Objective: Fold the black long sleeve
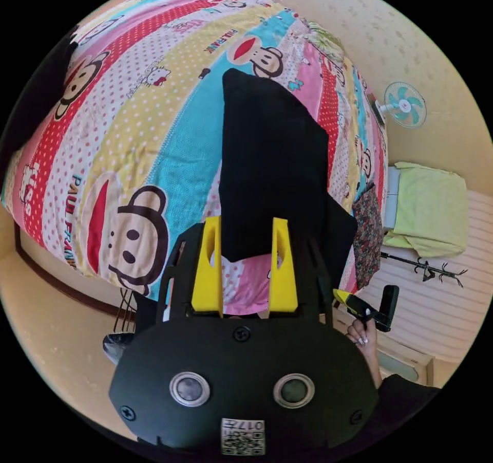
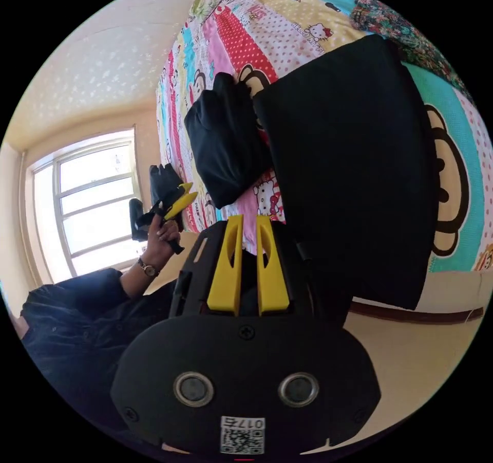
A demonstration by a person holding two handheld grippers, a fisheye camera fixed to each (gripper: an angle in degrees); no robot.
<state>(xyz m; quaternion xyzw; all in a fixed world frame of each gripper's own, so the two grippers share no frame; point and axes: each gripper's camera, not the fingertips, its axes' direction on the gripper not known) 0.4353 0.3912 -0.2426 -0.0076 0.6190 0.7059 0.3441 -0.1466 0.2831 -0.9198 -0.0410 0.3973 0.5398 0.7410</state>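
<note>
Left gripper view had my left gripper nearest, jaws apart over the hem of the black long sleeve, which lay folded toward twelve o'clock on the bedspread. It looked soft and limp; I'd pinch corners. My right gripper had its jaws nearly together, empty.

A bedroom in a home is being shown. A bed is being covered by a cartoon-printed sheet; beside it a wall fan and a coat rack are being seen, and a window near its edge.
</note>
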